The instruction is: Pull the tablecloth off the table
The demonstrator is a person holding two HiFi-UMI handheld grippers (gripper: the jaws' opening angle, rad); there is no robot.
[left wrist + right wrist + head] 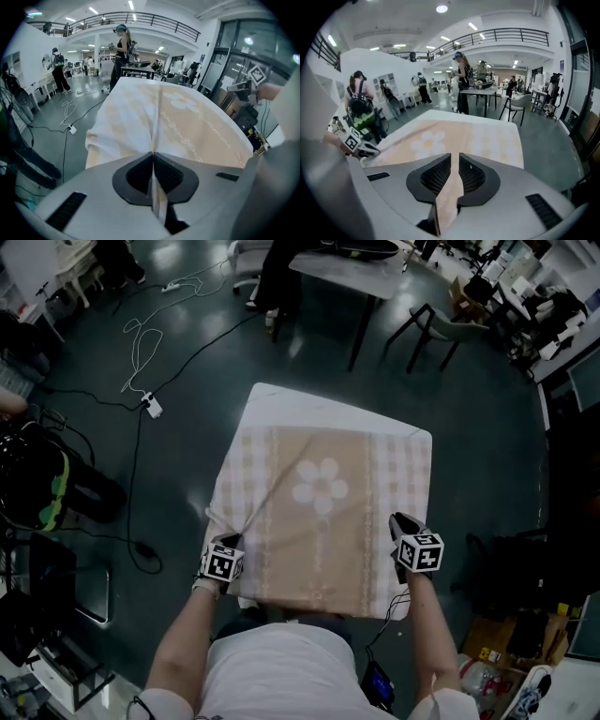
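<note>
- Room: an open hall with a dark floor (187, 465). The gripper views show an upper balcony rail (140, 18).
- Surface: a square bench (281, 399) stands in front of the person. Only a white strip along its far edge is bare.
- Task item: the tablecloth (323, 512), beige with checked side bands and a white flower motif (321, 482), lies on the bench. Its near edge hangs towards the person, and a taut crease runs from the near-left corner towards the flower.
- Left tool (228, 540): at the near-left corner, angled forward and down, with the forearm reaching out from the body. Its jaws are closed, with a fold of the cloth pinched between them.
- Right tool (399, 521): at the cloth's near-right edge, in a similar pose. Its jaws are clamped on a strip of the cloth.
- Surroundings: loose cables (141, 343) trail across the floor to the far left. A grey table (347, 273) and a chair (436, 329) stand beyond the bench, well apart from it. A standing person (121, 51) is behind its far end.
</note>
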